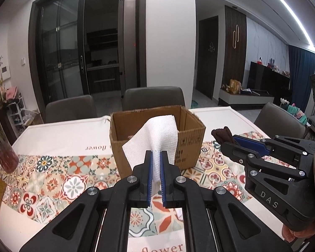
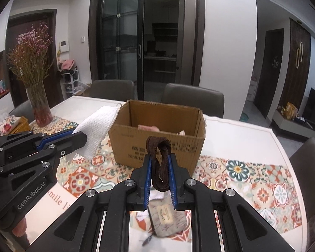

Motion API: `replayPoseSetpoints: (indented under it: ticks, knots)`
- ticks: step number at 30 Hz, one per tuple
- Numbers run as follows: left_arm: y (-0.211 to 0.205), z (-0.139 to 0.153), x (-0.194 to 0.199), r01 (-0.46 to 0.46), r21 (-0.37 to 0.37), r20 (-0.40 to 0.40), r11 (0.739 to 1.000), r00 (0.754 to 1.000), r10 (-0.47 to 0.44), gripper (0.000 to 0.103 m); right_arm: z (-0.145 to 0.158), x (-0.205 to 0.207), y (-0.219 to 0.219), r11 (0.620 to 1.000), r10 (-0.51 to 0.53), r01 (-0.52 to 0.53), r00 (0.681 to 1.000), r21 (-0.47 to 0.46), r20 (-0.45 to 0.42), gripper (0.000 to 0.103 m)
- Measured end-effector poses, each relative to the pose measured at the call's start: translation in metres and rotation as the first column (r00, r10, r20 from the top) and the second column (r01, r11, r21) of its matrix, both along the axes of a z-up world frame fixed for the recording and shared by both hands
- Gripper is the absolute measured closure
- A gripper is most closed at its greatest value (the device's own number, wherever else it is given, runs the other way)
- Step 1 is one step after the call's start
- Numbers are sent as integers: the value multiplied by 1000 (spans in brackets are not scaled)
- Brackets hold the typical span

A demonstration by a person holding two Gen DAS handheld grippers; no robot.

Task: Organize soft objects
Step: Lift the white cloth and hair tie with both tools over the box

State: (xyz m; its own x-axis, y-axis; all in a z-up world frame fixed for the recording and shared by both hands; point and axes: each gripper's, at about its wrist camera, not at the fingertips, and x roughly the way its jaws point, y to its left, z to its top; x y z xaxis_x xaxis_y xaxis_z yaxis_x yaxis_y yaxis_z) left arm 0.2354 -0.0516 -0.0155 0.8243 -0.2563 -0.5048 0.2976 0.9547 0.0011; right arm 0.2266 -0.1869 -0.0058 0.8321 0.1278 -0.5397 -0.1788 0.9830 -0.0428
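My left gripper [image 1: 156, 154] is shut on a white woven cloth [image 1: 155, 137], which stands up between the blue pads in front of the open cardboard box [image 1: 191, 145]. My right gripper [image 2: 159, 157] is shut on a folded dark brown cloth [image 2: 160, 161], held above the table just before the same box [image 2: 136, 145]. Each gripper shows in the other's view: the right one [image 1: 227, 141] with the brown cloth [image 1: 223, 135], the left one [image 2: 82, 135] with the white cloth [image 2: 96, 128]. Pink soft items [image 2: 150, 128] lie inside the box.
A grey fabric pouch with a label [image 2: 168, 220] lies on the patterned tablecloth [image 2: 252, 178] under my right gripper. A glass vase of dried flowers [image 2: 40, 105] stands at the table's left. Chairs [image 2: 192, 97] line the far edge behind the box.
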Motion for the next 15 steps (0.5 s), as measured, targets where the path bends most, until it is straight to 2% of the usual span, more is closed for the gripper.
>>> replayPoseSetpoints:
  ticks: [15]
  knots:
    - [-7, 22, 29, -6, 11, 93, 1000, 996, 4, 94, 28, 27, -10, 1000, -19, 19, 995, -5, 98, 86]
